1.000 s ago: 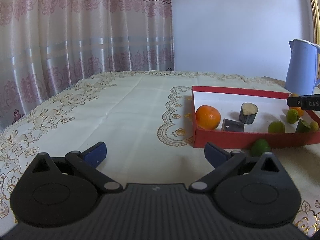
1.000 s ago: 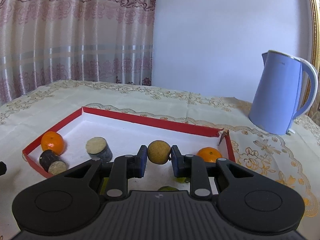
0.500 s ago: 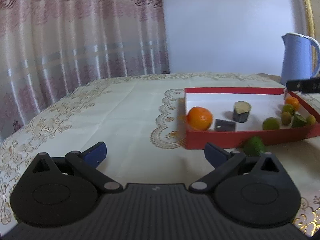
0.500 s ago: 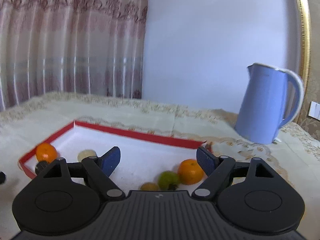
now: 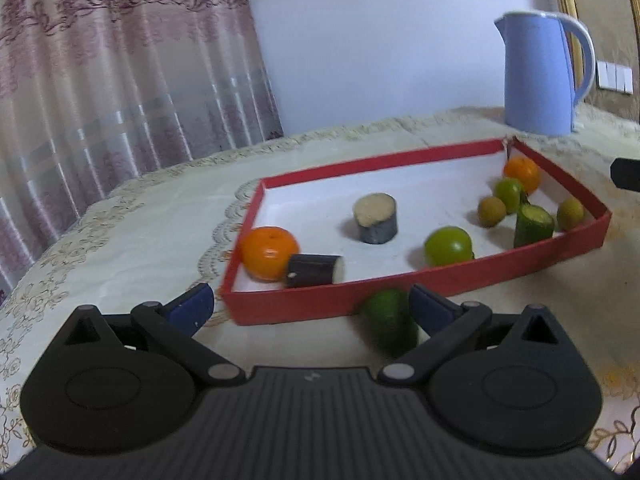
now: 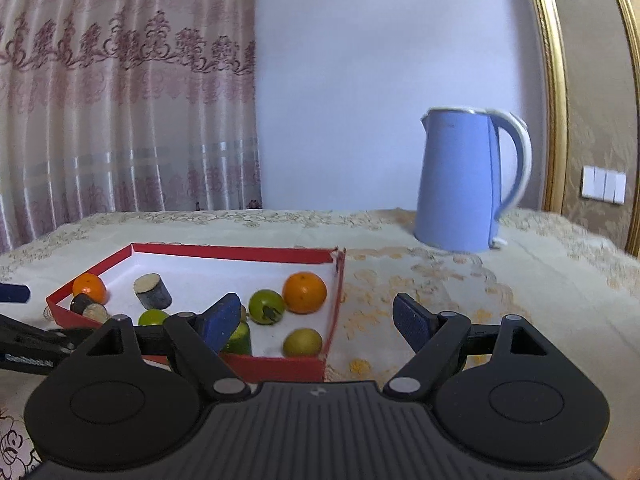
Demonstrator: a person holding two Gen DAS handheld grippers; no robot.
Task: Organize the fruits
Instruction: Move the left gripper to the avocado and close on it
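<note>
tray [image 5: 404,298] on table [image 5: 120,240] | in tray: citrus [image 5: 270,252] at near-left corner, touching lying log piece [image 5: 314,270]; upright log piece [image 5: 375,218] mid; five fruits and a cut piece toward right end | loose fruit [image 5: 390,320] on table, just before tray's front wall | kettle [image 5: 538,76] behind tray, right

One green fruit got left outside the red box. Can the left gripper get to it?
Probably yes. The left gripper is open, and the green fruit lies on the tablecloth against the red box wall, just inside the gripper's right finger. Nothing sits between them, though the wall is close behind.
</note>
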